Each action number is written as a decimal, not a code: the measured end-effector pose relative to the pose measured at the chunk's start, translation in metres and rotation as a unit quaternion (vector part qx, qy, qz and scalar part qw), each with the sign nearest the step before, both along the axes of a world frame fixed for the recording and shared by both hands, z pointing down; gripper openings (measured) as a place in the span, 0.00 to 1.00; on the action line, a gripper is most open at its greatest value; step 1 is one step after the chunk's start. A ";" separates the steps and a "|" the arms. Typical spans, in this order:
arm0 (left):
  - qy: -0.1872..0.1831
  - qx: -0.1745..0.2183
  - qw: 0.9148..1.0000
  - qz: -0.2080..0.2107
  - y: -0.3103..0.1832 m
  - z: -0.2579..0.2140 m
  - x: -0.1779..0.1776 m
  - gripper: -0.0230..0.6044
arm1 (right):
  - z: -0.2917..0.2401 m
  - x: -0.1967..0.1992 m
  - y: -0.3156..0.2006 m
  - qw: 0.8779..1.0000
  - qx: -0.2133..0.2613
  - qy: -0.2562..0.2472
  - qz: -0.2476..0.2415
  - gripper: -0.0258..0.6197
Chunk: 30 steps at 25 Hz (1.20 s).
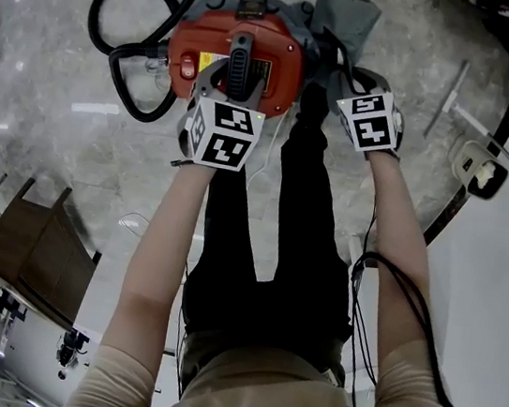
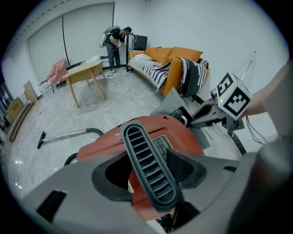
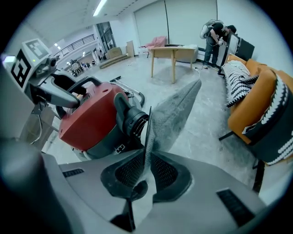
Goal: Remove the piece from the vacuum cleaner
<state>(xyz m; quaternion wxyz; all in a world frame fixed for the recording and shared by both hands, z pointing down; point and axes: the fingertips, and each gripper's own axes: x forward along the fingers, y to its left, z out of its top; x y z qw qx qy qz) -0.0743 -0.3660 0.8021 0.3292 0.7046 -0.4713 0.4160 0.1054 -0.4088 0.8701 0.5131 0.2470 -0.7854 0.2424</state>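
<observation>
The left tongs [image 1: 230, 80] hide the handle's [image 1: 241, 58] near end; the hose [image 1: 119, 83] runs off the top edge.

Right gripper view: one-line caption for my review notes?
Right hand-held gripper shut on the flat edge of a grey filter bag beside the red vacuum cleaner.

Head view looks steeply down; both gripper views sit close, sharing the red vacuum cleaner [image 1: 281, 55].
</observation>
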 end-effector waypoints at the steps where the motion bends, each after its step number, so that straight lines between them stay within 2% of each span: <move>1: 0.001 0.001 1.000 0.000 0.000 0.000 0.000 0.42 | 0.000 0.000 0.000 1.000 -0.007 -0.005 0.011 0.11; 3: 0.001 0.003 1.000 -0.001 0.000 0.000 -0.001 0.42 | 0.001 -0.001 -0.002 0.996 -0.043 -0.029 0.076 0.11; 4: 0.002 0.004 1.000 -0.001 0.000 0.000 -0.001 0.42 | 0.001 -0.001 -0.003 0.987 -0.073 -0.051 0.133 0.11; 5: 0.002 0.004 1.000 -0.001 0.000 0.000 -0.001 0.42 | 0.001 -0.002 -0.004 0.971 -0.110 -0.077 0.199 0.11; 6: 0.002 0.005 1.000 -0.002 0.000 0.000 -0.002 0.42 | 0.001 -0.002 -0.003 0.949 -0.146 -0.103 0.261 0.11; 8: 0.003 0.005 1.000 -0.003 0.001 -0.001 -0.001 0.42 | 0.000 -0.002 -0.002 0.908 -0.197 -0.141 0.341 0.11; 12: 0.006 0.009 1.000 -0.005 0.000 -0.001 -0.001 0.42 | 0.000 -0.002 -0.002 0.852 -0.265 -0.187 0.411 0.11; 16: 0.008 0.009 1.000 -0.007 0.001 0.001 -0.001 0.42 | 0.000 -0.005 -0.001 0.783 -0.329 -0.235 0.472 0.13; 19: 0.010 0.010 1.000 -0.008 0.001 0.002 -0.002 0.42 | -0.004 -0.012 0.001 0.724 -0.381 -0.278 0.503 0.13; 20: 0.010 0.011 1.000 -0.008 0.002 0.001 -0.002 0.42 | -0.006 -0.014 0.001 0.712 -0.391 -0.287 0.507 0.13; 22: 0.011 0.011 1.000 -0.008 0.002 0.001 -0.002 0.42 | -0.006 -0.015 0.000 0.706 -0.397 -0.294 0.507 0.13; 23: 0.011 0.012 1.000 -0.008 0.002 0.001 -0.003 0.42 | -0.006 -0.015 0.000 0.710 -0.395 -0.293 0.504 0.13; 24: 0.011 0.011 1.000 -0.008 0.002 0.001 -0.003 0.42 | -0.006 -0.015 0.000 0.724 -0.386 -0.286 0.495 0.13; 25: 0.011 0.011 1.000 -0.008 0.001 0.000 -0.003 0.42 | -0.005 -0.013 0.000 0.754 -0.368 -0.269 0.473 0.13; 26: 0.012 0.010 1.000 -0.007 0.001 0.000 -0.002 0.42 | -0.004 -0.011 -0.001 0.802 -0.339 -0.236 0.430 0.13; 27: 0.012 0.010 1.000 -0.006 0.000 0.000 -0.002 0.42 | -0.003 -0.008 -0.002 0.862 -0.298 -0.189 0.365 0.12; 28: 0.011 0.010 1.000 -0.005 0.000 0.000 -0.002 0.42 | -0.002 -0.006 -0.002 0.916 -0.252 -0.133 0.284 0.11; 29: 0.011 0.010 1.000 -0.006 -0.001 0.000 -0.002 0.42 | -0.002 -0.005 -0.003 0.953 -0.210 -0.082 0.205 0.11; 30: 0.011 0.010 1.000 -0.007 -0.001 0.000 -0.001 0.42 | -0.002 -0.004 -0.003 0.972 -0.179 -0.045 0.145 0.10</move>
